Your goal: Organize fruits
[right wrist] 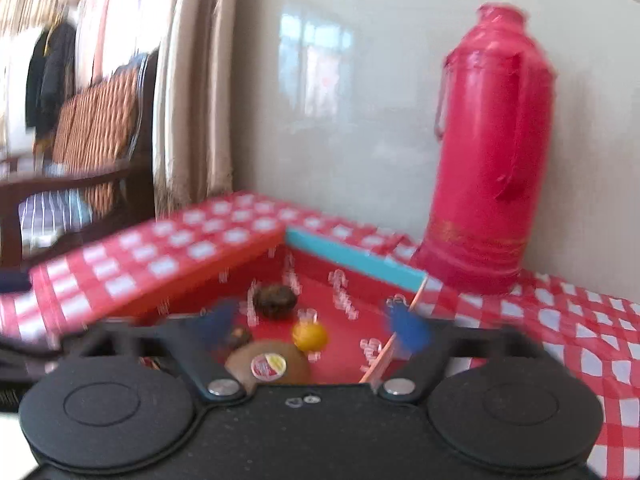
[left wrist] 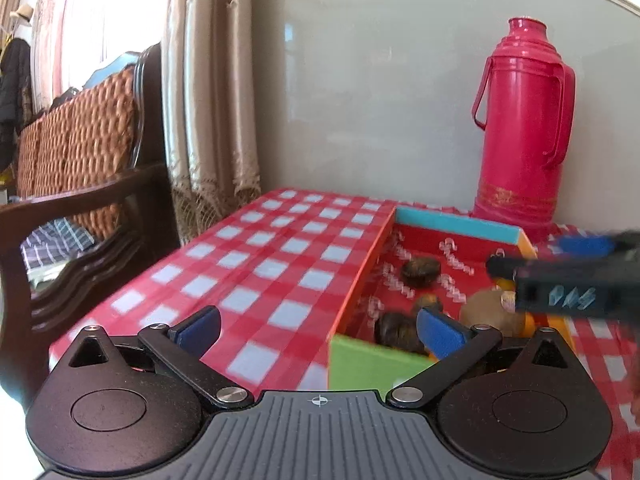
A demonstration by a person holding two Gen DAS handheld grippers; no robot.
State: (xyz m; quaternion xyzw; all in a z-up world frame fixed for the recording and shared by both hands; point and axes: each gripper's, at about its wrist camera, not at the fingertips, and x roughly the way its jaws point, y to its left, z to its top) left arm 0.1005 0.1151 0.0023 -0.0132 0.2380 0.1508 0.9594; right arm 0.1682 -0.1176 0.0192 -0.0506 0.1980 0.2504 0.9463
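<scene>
A colourful open box (left wrist: 460, 222) with a red inside stands on the checked table; it also shows in the right wrist view (right wrist: 352, 256). In it lie dark brown fruits (left wrist: 420, 272), a kiwi with a sticker (right wrist: 268, 362) and a small orange fruit (right wrist: 310, 336). My left gripper (left wrist: 320, 328) is open and empty, straddling the box's near left corner. My right gripper (right wrist: 316, 324) is open and empty just above the box, over the kiwi. It shows blurred in the left wrist view (left wrist: 568, 276), over the box's right side.
A tall pink thermos (left wrist: 524, 128) stands behind the box against the wall, and also shows in the right wrist view (right wrist: 492, 152). The red checked tablecloth (left wrist: 280, 248) covers the table. A dark wooden chair (left wrist: 92, 200) with a woven cushion and curtains are to the left.
</scene>
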